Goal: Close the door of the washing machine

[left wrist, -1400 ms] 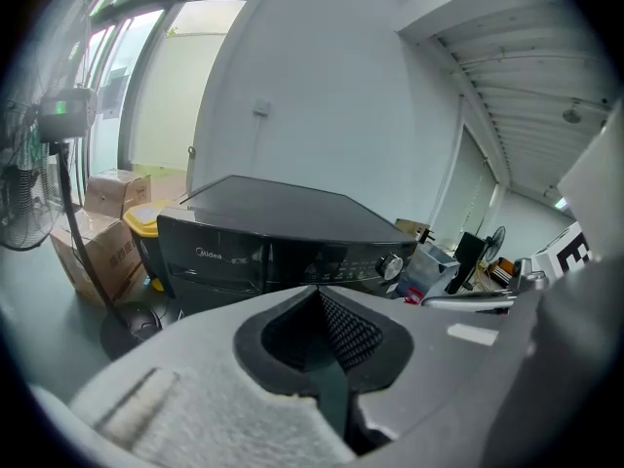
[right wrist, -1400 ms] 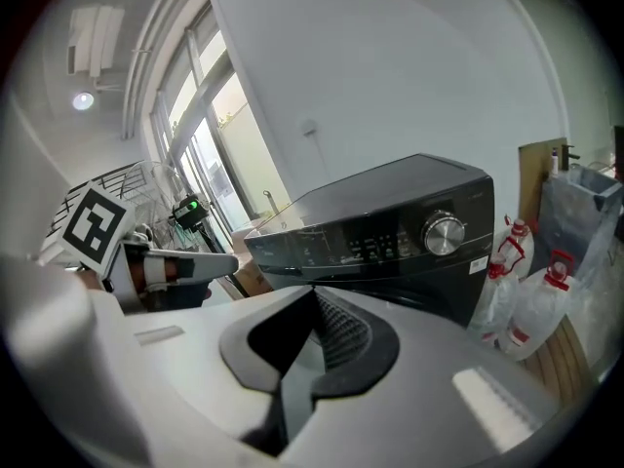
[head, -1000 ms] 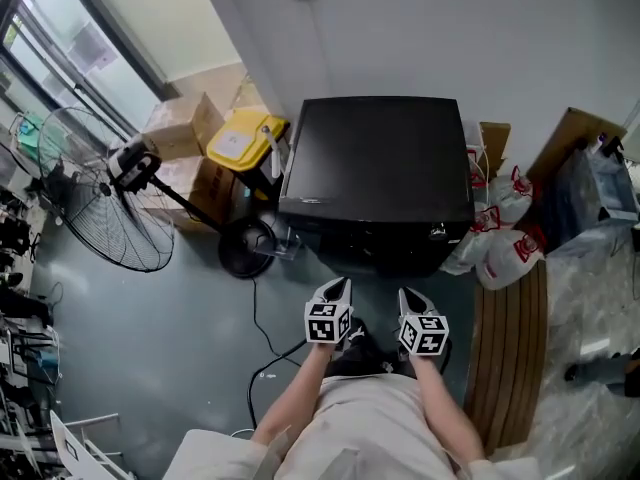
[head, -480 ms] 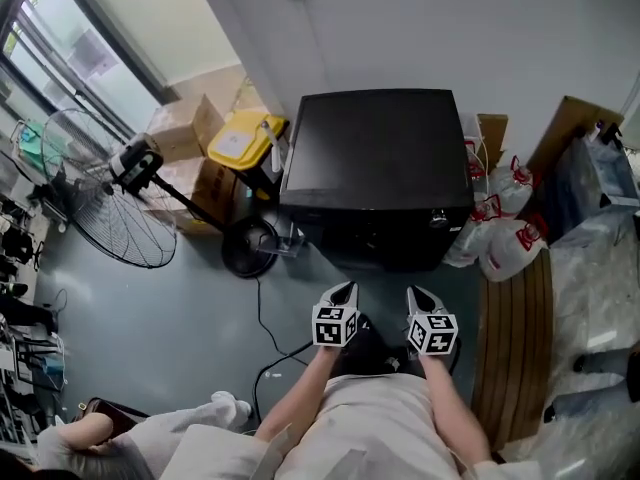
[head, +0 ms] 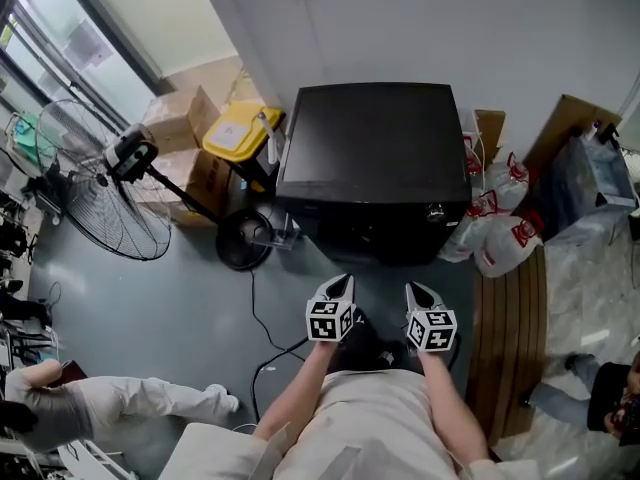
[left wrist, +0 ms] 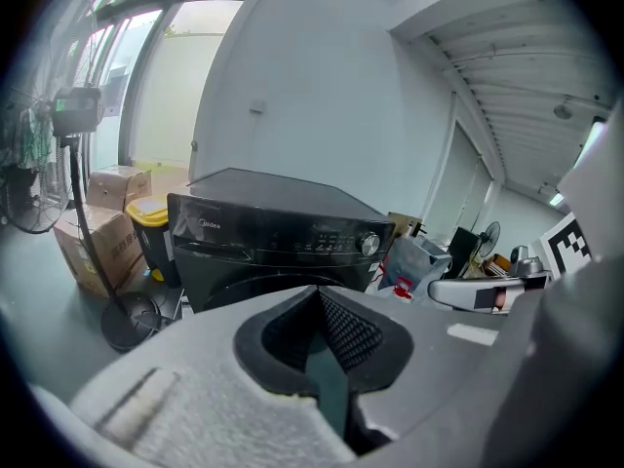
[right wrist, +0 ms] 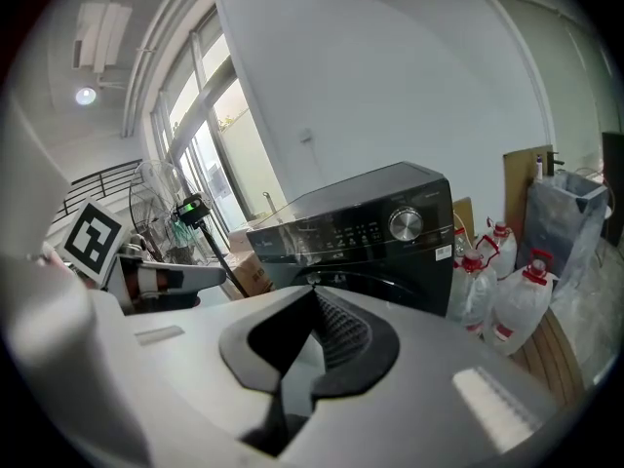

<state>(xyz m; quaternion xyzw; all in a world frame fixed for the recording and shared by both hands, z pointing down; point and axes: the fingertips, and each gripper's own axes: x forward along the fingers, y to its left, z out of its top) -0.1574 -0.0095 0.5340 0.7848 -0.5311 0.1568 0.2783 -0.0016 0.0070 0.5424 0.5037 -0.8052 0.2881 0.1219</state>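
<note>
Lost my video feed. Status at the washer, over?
Left gripper and right gripper shut, empty. Washing machine door looks flush. Fan base left, water jugs right, neither blocking.

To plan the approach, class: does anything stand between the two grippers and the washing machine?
Nothing visible does. Only bare floor lies between the left gripper, the right gripper and the washing machine. The fan base sits off to the left, the water jugs to the right, both beside the path.

A pale beige garment (head: 365,430) is worn. The left gripper (head: 341,284) and right gripper (head: 414,291) are shaped as grey shells, each capped by a white cube (head: 328,321) printed with black squares.
</note>
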